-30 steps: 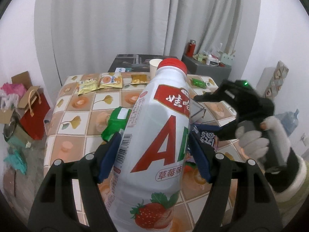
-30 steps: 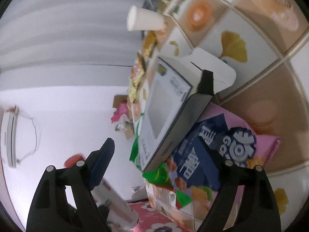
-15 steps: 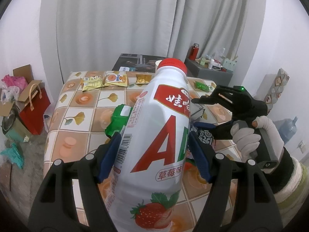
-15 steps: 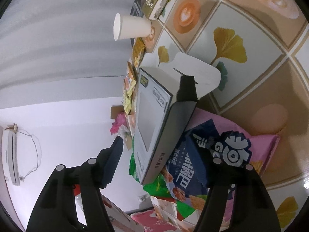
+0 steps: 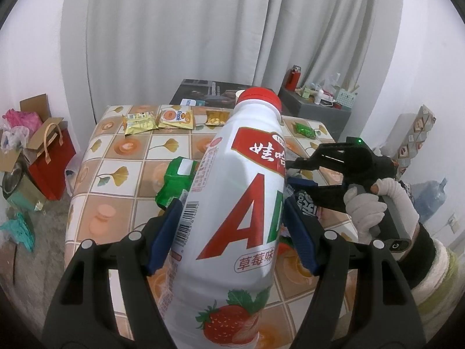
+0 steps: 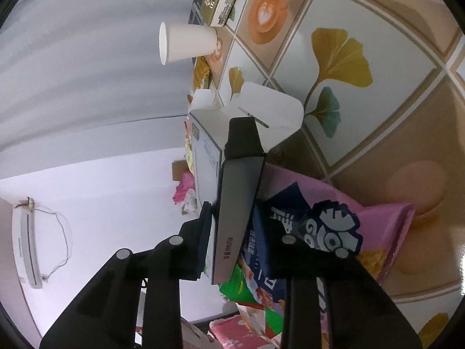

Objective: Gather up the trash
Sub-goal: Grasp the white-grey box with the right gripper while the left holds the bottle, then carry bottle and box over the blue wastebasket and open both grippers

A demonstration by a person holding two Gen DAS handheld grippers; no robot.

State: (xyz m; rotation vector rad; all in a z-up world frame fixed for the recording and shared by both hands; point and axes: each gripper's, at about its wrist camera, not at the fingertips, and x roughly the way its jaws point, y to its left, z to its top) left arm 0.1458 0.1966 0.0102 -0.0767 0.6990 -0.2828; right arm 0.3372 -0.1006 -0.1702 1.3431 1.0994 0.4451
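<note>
- Trash on my left: a white plastic strawberry-drink bottle with a red cap (image 5: 235, 203), clamped between the blue pads of my left gripper (image 5: 232, 232), raised over the tile-patterned counter (image 5: 122, 151).
- Only my right wrist view shows the grey-and-white cardboard box (image 6: 229, 203), pinched in my right gripper (image 6: 237, 232) above a pink-and-blue snack bag (image 6: 334, 226).
- Only my left view shows the green wrapper (image 5: 174, 186) behind the bottle.
- A white paper cup (image 6: 186, 42) stands near the counter's far edge.
</note>
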